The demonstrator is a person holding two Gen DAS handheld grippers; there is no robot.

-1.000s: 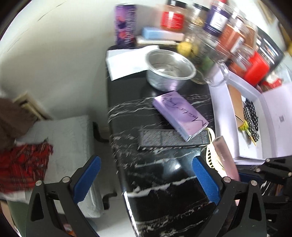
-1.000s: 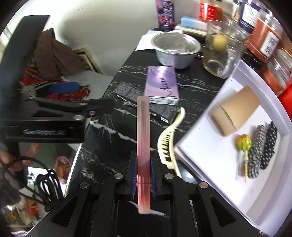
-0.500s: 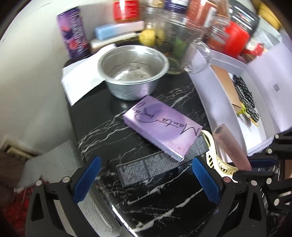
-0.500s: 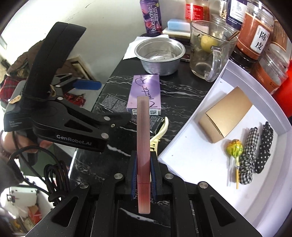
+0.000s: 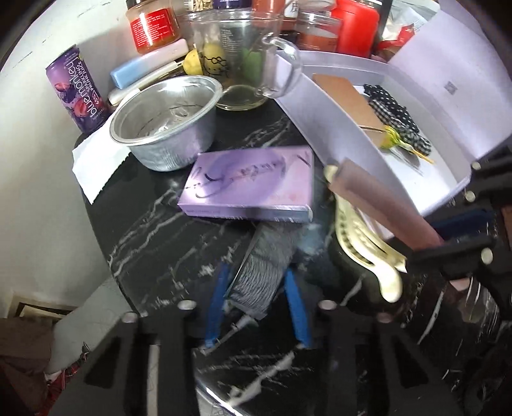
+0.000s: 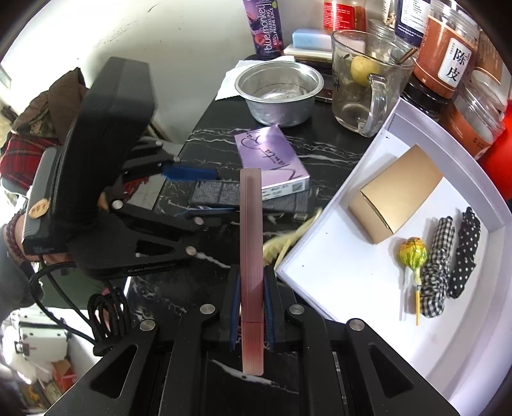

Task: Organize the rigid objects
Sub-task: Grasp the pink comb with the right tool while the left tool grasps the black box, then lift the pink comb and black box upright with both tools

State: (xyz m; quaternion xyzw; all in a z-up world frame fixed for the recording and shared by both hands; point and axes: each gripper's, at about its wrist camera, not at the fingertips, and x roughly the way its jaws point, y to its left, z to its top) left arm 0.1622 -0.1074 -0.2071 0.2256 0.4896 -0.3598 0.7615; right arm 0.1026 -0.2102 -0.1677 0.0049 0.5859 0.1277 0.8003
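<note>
Right now the left tool (image 5: 256,307) was closing around the dark grey box (image 5: 265,268) at lower centre of the left wrist view; blue pads sat on both sides of the box end, contact looked made but blur left it unsure. That grey box lay flat on the black marble surface (image 5: 166,243), partly under the purple box (image 5: 252,185), which sat in mid-frame. In the right wrist view the left tool (image 6: 195,192) showed at centre left, its blue pads above and below the same grey box (image 6: 224,195).

The right tool (image 6: 251,307) was clamped tight on a pink flat stick (image 6: 251,230), held upright along the middle of the frame, low end poking below the pads. A cream comb (image 6: 288,240) lay just right of the stick, against the white tray (image 6: 336,288) edge.

The tray filled the right side; inside were a tan carton (image 6: 396,198), a yellow lollipop (image 6: 412,252), a checked cloth roll (image 6: 436,265) and a dotted cloth roll (image 6: 465,252), side by side.

Upper centre: metal bowl (image 6: 278,89) on a paper napkin (image 6: 230,83), glass mug (image 6: 364,86) right of it with a yellow item inside. Purple can (image 6: 264,28) at the top, jars upper right. A hand (image 6: 19,230) with a bead bracelet held the left tool at far left.
</note>
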